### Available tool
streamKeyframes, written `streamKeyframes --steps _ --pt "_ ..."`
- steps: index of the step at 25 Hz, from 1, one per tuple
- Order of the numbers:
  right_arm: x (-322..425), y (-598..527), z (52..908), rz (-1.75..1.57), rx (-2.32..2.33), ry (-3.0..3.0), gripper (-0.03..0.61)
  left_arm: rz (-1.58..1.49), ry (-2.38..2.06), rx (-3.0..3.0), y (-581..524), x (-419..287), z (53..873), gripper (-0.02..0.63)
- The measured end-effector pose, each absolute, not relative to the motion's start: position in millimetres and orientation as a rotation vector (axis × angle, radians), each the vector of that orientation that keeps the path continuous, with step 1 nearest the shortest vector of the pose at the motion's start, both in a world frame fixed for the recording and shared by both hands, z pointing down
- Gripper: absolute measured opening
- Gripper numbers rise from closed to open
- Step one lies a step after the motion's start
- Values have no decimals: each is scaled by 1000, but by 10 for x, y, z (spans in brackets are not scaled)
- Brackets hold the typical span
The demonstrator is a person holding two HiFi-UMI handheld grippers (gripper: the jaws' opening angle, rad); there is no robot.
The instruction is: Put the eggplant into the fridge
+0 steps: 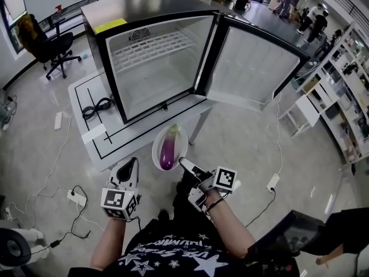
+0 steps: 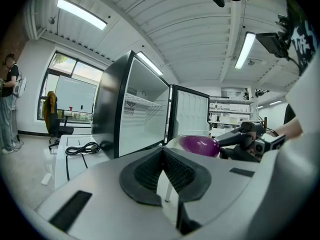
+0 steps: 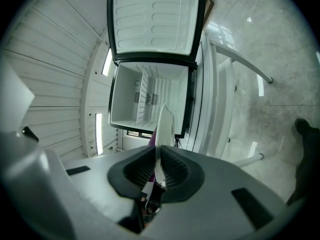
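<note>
Right gripper (image 1: 183, 163) clamped on the rim of a white plate (image 1: 154, 149), eggplant (image 1: 168, 149) lying on it just past the jaws, in front of the open fridge (image 1: 155, 68). Left gripper (image 1: 128, 169) pinched shut, empty, just beside. Eggplant seen side-on from the left gripper view; plate just edge-on from the right gripper view.

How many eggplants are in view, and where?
1. The eggplant lies on the white plate that the right gripper clamps by its rim, in front of the open fridge. The fridge interior shows none.
</note>
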State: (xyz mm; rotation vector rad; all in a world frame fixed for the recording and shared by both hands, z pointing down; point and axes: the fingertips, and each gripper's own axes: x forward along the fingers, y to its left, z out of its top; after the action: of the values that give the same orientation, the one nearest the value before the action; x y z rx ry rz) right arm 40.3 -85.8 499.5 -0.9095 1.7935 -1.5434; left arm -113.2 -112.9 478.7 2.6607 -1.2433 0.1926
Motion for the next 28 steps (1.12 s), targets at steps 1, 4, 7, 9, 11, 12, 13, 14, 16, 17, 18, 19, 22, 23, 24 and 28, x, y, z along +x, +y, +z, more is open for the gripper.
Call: streamKeyframes --steps 1,4,7,9,11,12,13,14,16,17,18,19,22,23,24,28 --pt "413 -886 4983 -1539 -908 1795 23 189 -1247 2662 -1141 -1132 4776 9" --pt "433 -1008 4962 -1530 -897 1792 23 177 -1273 2664 -1211 -1153 4744 9" --pt "448 -1158 4959 -1529 -880 1793 23 167 -1299 2649 -1326 -1170 4745 9" --pt "444 -1255 4975 -1537 -867 1803 23 168 -1317 2639 -1408 -1179 4762 8" --pt "436 -1347 5003 -1552 -855 1815 23 166 -1341 2626 -1484 -1190 4770 9" --pt "436 -1395 5013 -1558 -851 1822 23 163 -1353 2620 -1522 -1192 4767 9" --pt "439 -1446 5017 -1562 -847 1827 23 161 -1364 2617 -1563 -1191 4763 9" --pt "442 -1501 5016 -1563 -840 1831 23 160 -1374 2616 -1611 -1187 4759 9" --pt "449 -1626 5008 -1566 -824 1839 23 160 -1389 2612 -1726 -1170 4756 9" --pt "456 -1698 5008 -1570 -817 1842 23 160 -1394 2608 -1793 -1155 4756 9" --pt "466 -1777 5010 -1575 -812 1845 23 161 -1399 2603 -1866 -1138 4758 9" --pt "478 -1859 5013 -1582 -808 1846 23 163 -1403 2600 -1938 -1119 4757 9" --pt "529 -2096 5024 -1598 -800 1851 23 169 -1416 2594 -2131 -1052 4745 9" --pt "548 -2168 5024 -1601 -796 1856 23 172 -1421 2592 -2190 -1029 4741 9" --pt "566 -2240 5018 -1604 -791 1862 23 172 -1427 2588 -2248 -1007 4735 9" --pt "608 -2543 4958 -1623 -750 1884 23 163 -1469 2561 -2477 -928 4698 9"
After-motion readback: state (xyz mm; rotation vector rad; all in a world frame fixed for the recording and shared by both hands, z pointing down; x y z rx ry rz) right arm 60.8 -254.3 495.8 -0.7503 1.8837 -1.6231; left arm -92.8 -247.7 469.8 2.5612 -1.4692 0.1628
